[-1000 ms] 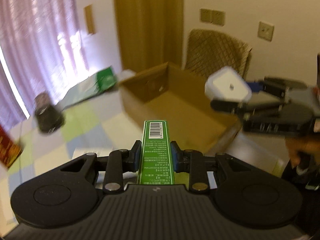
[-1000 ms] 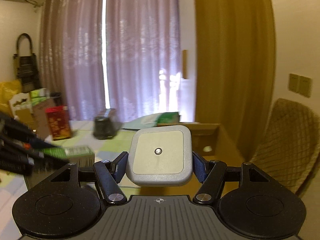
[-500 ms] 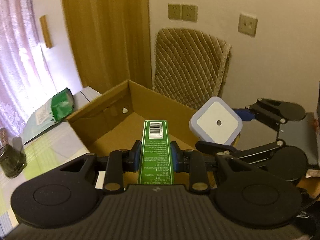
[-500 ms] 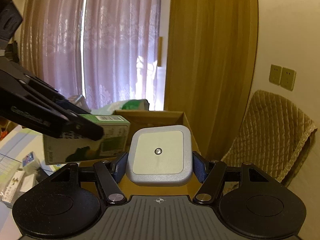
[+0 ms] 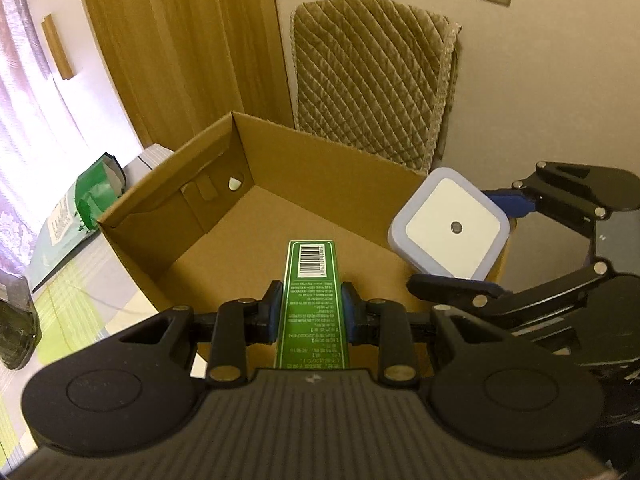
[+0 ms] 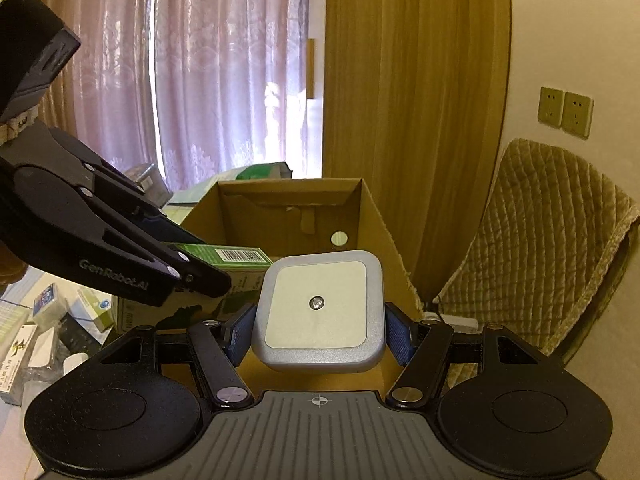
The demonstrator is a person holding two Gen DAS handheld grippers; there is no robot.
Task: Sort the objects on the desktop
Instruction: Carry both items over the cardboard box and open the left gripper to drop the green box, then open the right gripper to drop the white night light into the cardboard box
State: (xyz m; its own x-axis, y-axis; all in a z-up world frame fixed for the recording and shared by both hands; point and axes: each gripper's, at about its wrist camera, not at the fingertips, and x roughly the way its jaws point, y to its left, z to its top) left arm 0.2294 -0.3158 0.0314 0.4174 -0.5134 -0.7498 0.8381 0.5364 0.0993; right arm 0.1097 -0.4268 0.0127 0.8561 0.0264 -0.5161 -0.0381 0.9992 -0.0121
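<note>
My left gripper (image 5: 311,312) clamps a green carton (image 5: 312,280), my right gripper (image 6: 318,334) a white square device (image 6: 318,306), possibly a night-light, both over the cardboard box (image 5: 320,160).

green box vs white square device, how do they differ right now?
The green box is long and narrow, printed with a barcode; the white square device is flat, rounded, plain, with a small centre dot. The box sits in the left tongs, the device in the right tongs. Both are held over the cardboard box.

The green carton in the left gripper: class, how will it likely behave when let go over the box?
The green carton looks stiff and probably light. Flat-sided, so it should land in the cardboard box without rolling, though it may tip over.
</note>
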